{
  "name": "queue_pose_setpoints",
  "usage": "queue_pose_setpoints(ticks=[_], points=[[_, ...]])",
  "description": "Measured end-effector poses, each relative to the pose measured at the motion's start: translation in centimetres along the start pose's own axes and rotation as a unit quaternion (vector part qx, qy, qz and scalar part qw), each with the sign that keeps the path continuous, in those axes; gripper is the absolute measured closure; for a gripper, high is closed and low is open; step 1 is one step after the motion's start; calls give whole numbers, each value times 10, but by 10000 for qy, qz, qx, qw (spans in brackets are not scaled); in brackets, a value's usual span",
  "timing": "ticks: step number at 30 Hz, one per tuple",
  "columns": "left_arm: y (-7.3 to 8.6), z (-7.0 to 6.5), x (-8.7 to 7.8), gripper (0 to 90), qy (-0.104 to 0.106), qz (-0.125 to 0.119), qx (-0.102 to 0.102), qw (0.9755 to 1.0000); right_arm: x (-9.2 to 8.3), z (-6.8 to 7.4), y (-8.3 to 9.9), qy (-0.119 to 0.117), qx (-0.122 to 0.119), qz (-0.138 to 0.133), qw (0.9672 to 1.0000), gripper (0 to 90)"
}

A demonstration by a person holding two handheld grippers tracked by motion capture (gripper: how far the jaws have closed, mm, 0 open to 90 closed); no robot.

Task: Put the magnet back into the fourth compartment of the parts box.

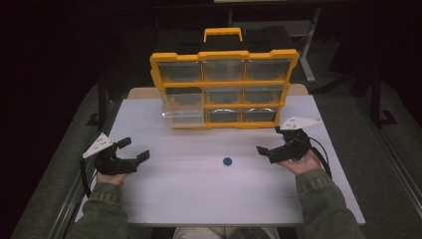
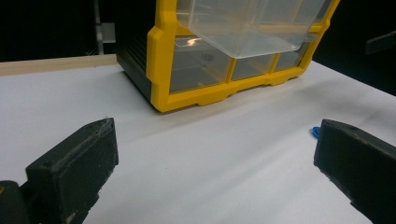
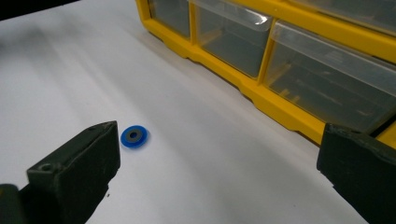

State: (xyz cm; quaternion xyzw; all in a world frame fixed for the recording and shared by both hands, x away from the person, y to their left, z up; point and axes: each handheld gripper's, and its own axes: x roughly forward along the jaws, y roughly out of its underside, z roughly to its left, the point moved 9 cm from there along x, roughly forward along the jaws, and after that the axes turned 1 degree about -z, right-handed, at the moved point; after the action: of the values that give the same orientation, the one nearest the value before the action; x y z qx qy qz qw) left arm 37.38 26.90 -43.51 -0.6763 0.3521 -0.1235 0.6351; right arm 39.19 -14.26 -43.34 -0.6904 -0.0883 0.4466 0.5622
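A yellow organiser case with clear drawers stands upright at the back of the white table; its lower-left drawer is pulled partly out. A small blue washer lies flat on the table in front of the case. My left gripper rests at the table's left, open and holding nothing, facing the case; the washer peeks past its right jaw. My right gripper sits at the right, open and holding nothing, with the washer just beyond its left jaw and the case ahead.
A wooden strip edges the table's far side behind the case. Dark floor and a metal frame lie beyond. Bare table surface spreads between both hands and in front of the washer.
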Motion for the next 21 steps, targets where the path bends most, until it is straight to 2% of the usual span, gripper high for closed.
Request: queue_pose_setpoints(ticks=[21], points=[[1,1,0,0,-44,41,-12,10000,29,19,-12,-344,-287,302,9985,0]])
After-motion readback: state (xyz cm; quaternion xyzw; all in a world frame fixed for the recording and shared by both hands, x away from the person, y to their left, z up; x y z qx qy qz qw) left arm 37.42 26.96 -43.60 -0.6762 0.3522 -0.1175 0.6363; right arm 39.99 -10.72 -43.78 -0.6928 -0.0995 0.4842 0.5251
